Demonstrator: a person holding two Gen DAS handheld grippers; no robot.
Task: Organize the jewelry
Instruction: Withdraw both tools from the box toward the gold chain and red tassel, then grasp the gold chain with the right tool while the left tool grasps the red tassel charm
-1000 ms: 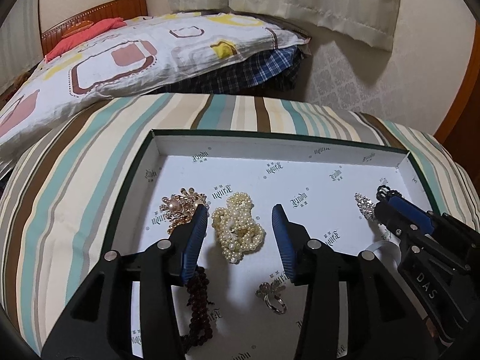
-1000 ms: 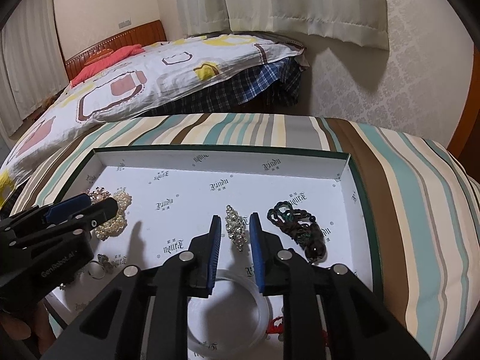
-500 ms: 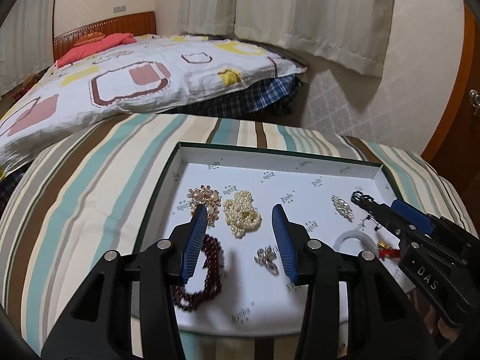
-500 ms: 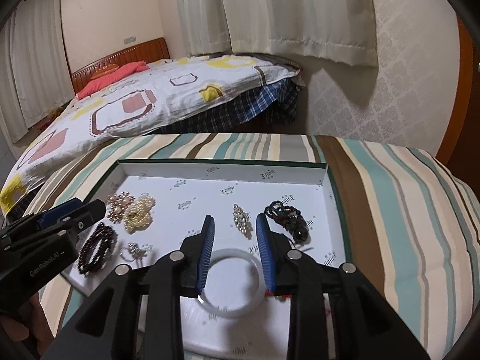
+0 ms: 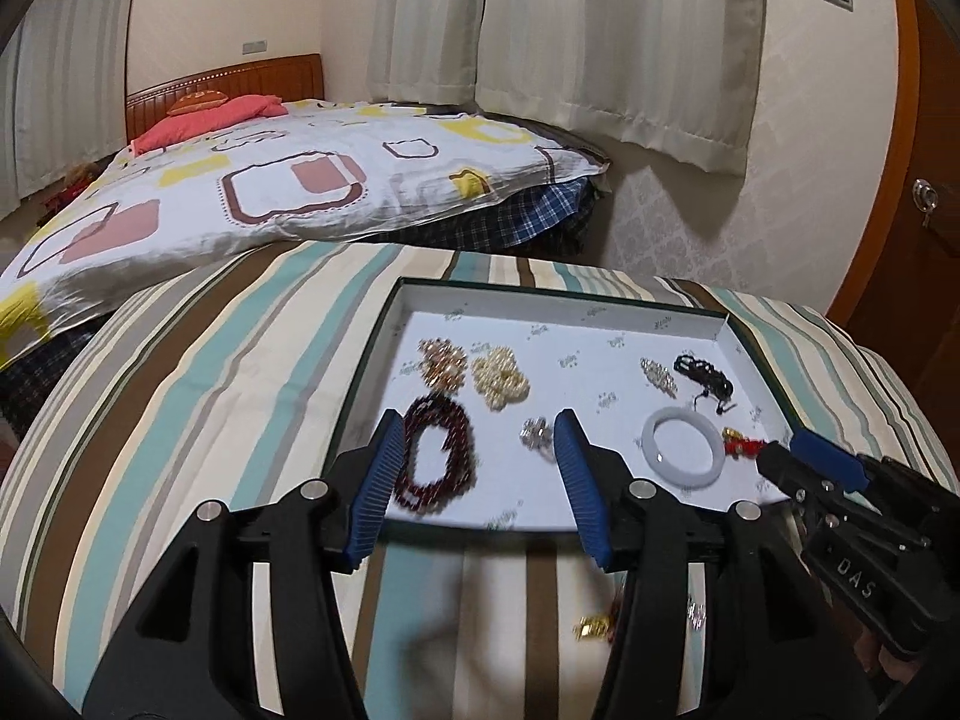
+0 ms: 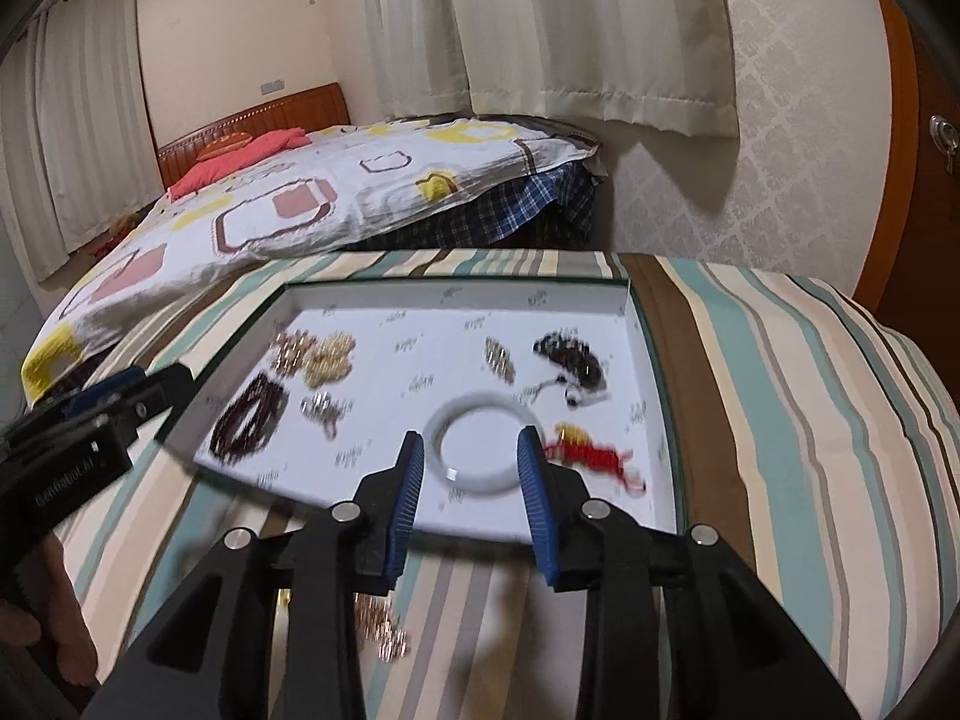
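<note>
A shallow white tray (image 5: 372,384) with a dark green rim lies on a striped cloth. It holds a gold brooch (image 5: 441,363), a pearl bracelet (image 5: 501,375), a dark red bead bracelet (image 5: 435,456), a small silver piece (image 5: 537,432), a crystal brooch (image 5: 658,375), black beads (image 5: 702,372), a white bangle (image 5: 684,444) and a red knot charm (image 5: 741,444). My left gripper (image 5: 478,420) hovers above the tray's near edge, its jaws opening and empty. My right gripper (image 6: 471,433) hangs in front of the white bangle (image 6: 474,403), also opening with nothing between its jaws.
Loose pieces lie on the striped cloth (image 5: 198,408) in front of the tray: a gold one (image 5: 591,627) and a rose-gold one (image 6: 381,630). Behind the table stands a bed with a patterned quilt (image 5: 288,186). A wooden door (image 5: 924,210) is at the right.
Both grippers have drawn back and up from the tray, so all the jewelry now shows ahead of them. The jaws of both stand wider apart than before.
</note>
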